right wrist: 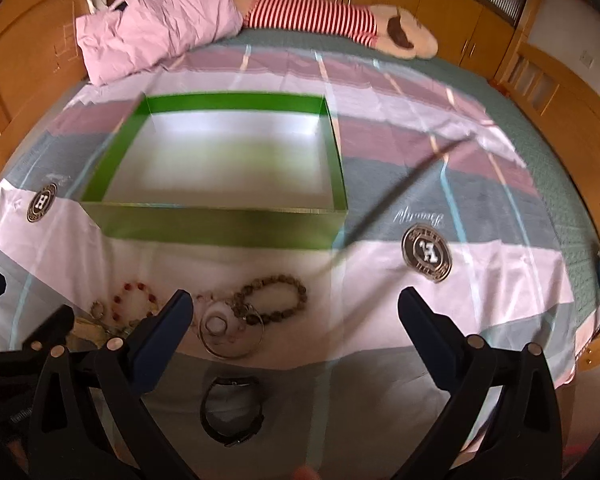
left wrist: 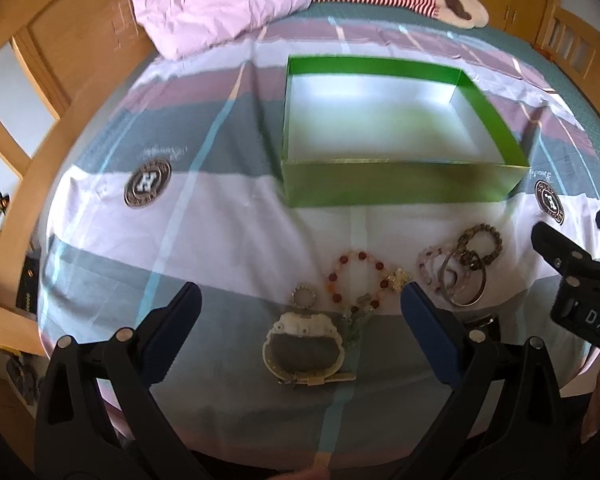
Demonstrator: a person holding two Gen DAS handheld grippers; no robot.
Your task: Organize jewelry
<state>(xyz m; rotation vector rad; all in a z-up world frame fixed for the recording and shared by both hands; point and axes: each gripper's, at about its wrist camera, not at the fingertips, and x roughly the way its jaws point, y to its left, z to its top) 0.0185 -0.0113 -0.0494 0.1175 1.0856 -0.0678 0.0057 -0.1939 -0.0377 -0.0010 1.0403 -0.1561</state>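
Both grippers hover over the bedspread (left wrist: 228, 216) with jaws spread wide and nothing between them. The left gripper (left wrist: 300, 304) has the cream bangle (left wrist: 304, 350) lying flat just ahead, centred between its fingers, its hinge or clasp edge turned toward the camera and its long axis running across the gap from finger to finger. Beyond it lie a small beaded ring (left wrist: 305, 295) and a red-and-pale bead bracelet (left wrist: 358, 280). Off the right fingertip, a heap of a dark bead bracelet (left wrist: 482, 242) and metal rings (left wrist: 462, 280) overlaps. The right gripper (right wrist: 294, 304) has a dark watch-like band (right wrist: 232, 412) low between its fingers. The green box (left wrist: 400, 188) sits empty, straight ahead of both. The sensible first pick seems to be the bangle: lower squarely, close on one rim, and lift clear of the neighbouring beads so nothing snags.
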